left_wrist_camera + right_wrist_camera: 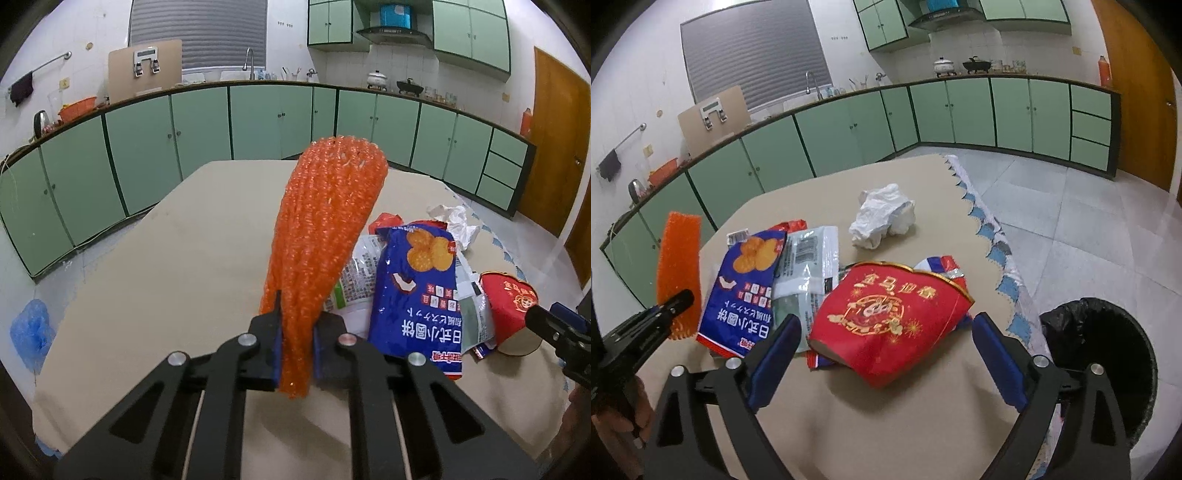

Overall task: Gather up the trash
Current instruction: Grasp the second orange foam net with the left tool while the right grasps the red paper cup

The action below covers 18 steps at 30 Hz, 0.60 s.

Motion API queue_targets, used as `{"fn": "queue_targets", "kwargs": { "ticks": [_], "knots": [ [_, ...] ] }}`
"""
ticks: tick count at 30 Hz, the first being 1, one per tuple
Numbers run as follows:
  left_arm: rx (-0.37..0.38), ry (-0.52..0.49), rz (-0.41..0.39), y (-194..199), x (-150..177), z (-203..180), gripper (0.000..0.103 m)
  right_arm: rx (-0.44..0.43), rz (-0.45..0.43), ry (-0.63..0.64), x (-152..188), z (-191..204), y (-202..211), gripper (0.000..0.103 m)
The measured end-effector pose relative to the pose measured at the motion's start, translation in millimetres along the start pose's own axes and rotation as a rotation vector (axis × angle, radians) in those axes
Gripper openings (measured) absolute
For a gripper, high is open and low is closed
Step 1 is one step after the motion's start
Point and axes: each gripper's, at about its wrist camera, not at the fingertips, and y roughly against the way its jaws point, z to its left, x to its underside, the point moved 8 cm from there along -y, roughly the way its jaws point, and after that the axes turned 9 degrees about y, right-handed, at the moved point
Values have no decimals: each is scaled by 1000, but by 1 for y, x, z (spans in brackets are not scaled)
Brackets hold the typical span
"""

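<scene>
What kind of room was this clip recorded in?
A home kitchen, most likely: green cabinets under a long counter, a sink faucet by the window, and a range hood above pots.

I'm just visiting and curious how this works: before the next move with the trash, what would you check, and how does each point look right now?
1. Left gripper firmly shut on the orange mesh sleeve: ok.
2. Sleeve lifted off the table: ok.
3. Right gripper open around the red paper cup: ok.
4. Black-lined bin beside the table, mouth open: ok.
5. Room left inside the bin: cannot tell.
6. Table free of trash: not ok; blue snack bag and crumpled white tissue lie there.
</scene>
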Motion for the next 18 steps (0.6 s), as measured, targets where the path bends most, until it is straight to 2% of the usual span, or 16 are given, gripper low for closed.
{"fn": "queue_targets", "kwargs": {
  "ticks": [6, 10, 18],
  "knots": [
    [27, -14, -7, 10, 2, -10, 10, 33, 22, -31, -3, -12, -6, 92],
    [41, -37, 22, 2, 10, -17, 10, 34, 34, -50, -2, -16, -12, 92],
    [47, -61, 55, -10, 22, -22, 10, -21, 55, -71, 3, -11, -22, 92]
  ]
}}
